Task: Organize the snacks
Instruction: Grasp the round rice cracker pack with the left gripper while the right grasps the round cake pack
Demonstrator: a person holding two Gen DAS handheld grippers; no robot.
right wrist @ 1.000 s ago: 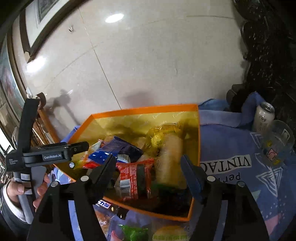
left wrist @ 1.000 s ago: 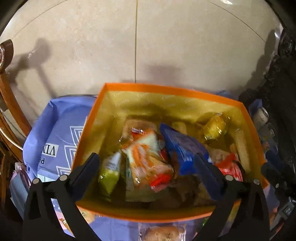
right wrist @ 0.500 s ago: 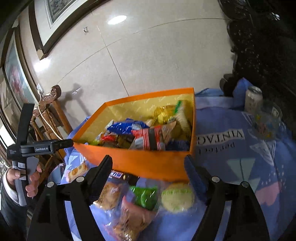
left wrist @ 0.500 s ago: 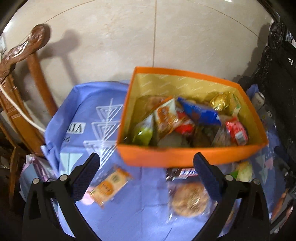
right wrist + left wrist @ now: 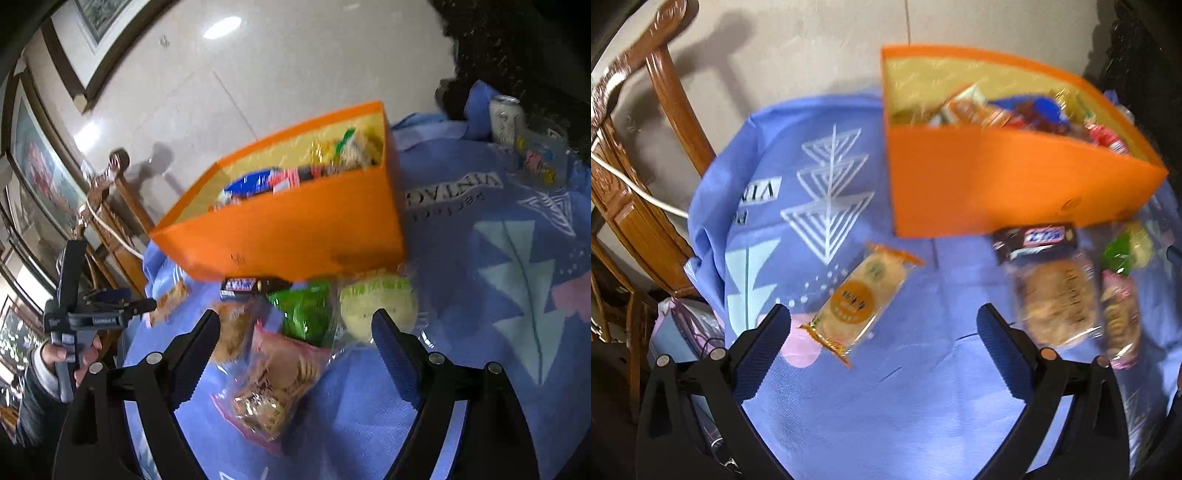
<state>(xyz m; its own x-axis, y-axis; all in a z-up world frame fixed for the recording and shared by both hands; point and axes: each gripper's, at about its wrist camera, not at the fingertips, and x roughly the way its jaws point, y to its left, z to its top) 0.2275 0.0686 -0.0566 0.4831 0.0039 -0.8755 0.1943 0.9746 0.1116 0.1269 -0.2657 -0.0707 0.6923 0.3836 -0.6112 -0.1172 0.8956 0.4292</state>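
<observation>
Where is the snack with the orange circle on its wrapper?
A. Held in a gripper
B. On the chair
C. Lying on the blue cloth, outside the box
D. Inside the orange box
C: the orange-circle snack lies flat on the blue cloth, in front of the orange box and touching neither gripper.

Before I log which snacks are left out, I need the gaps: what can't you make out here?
- Left view: the orange box front wall hides the lower snacks inside.
- Left view: the chocolate bar label is smeared by motion blur.
- Right view: the can print is too small to read.
- Right view: the pink bag print is blurred.
</observation>
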